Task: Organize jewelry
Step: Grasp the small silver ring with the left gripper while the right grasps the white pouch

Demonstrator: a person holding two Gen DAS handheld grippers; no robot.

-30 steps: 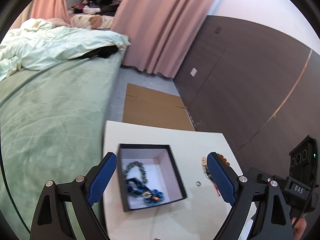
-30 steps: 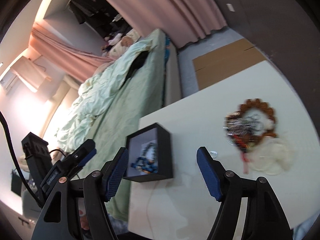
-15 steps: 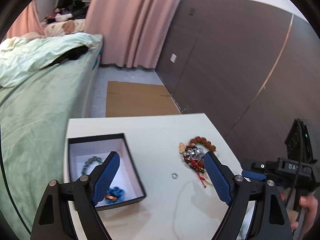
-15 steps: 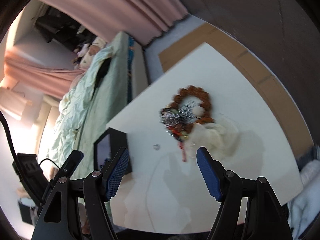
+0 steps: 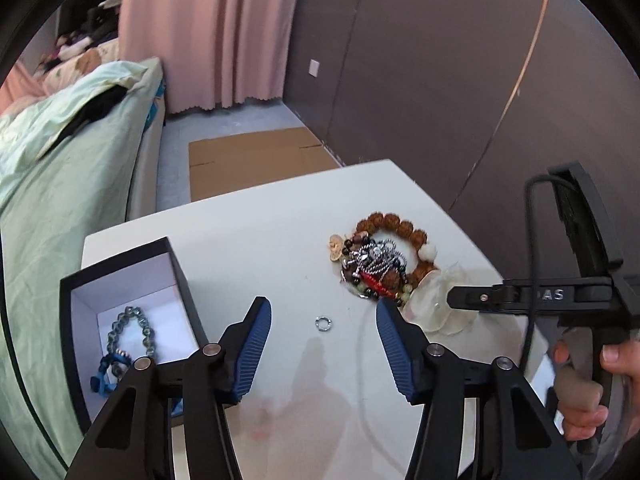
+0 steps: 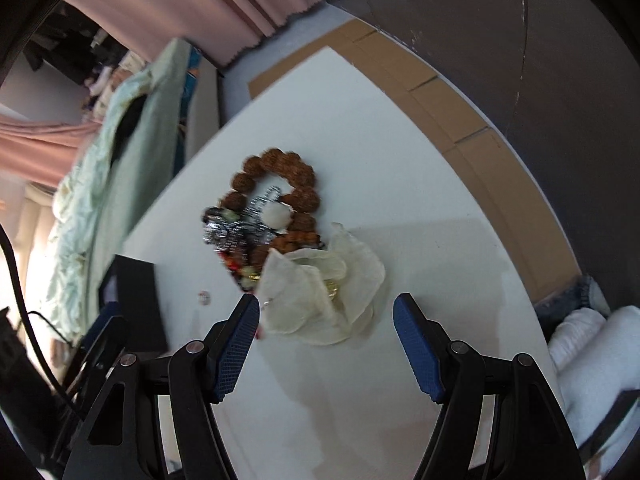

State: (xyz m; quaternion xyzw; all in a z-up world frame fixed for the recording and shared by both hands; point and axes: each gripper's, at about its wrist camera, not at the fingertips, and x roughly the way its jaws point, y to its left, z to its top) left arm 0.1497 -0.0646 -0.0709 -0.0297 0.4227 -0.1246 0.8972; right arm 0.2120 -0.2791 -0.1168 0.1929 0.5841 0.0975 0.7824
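Note:
A small silver ring (image 5: 323, 323) lies on the white table (image 5: 260, 240), right in front of my left gripper (image 5: 323, 306). Its jaws are closing with nothing between the pads. To the left stands a black open box (image 5: 186, 280) holding a green bead bracelet (image 5: 130, 326) and a blue one (image 5: 105, 374). At the right a brown bead bracelet (image 6: 280, 168) lies tangled with a silver chain (image 6: 232, 228) and small beads. A sheer cream pouch (image 6: 320, 292) lies just ahead of my right gripper (image 6: 326, 300), whose jaws are closing slightly and are not touching it.
A bed with a pale green cover (image 5: 60, 184) runs along the table's left side. Flat cardboard (image 5: 256, 160) lies on the floor beyond the table, before a dark wall and a pink curtain (image 5: 208, 32). A hand (image 5: 580, 400) holds the right gripper's handle.
Both grippers sank toward the table. The left one swung from over the box to the ring and its jaws narrowed. The right one swung over the bracelet pile and pouch.

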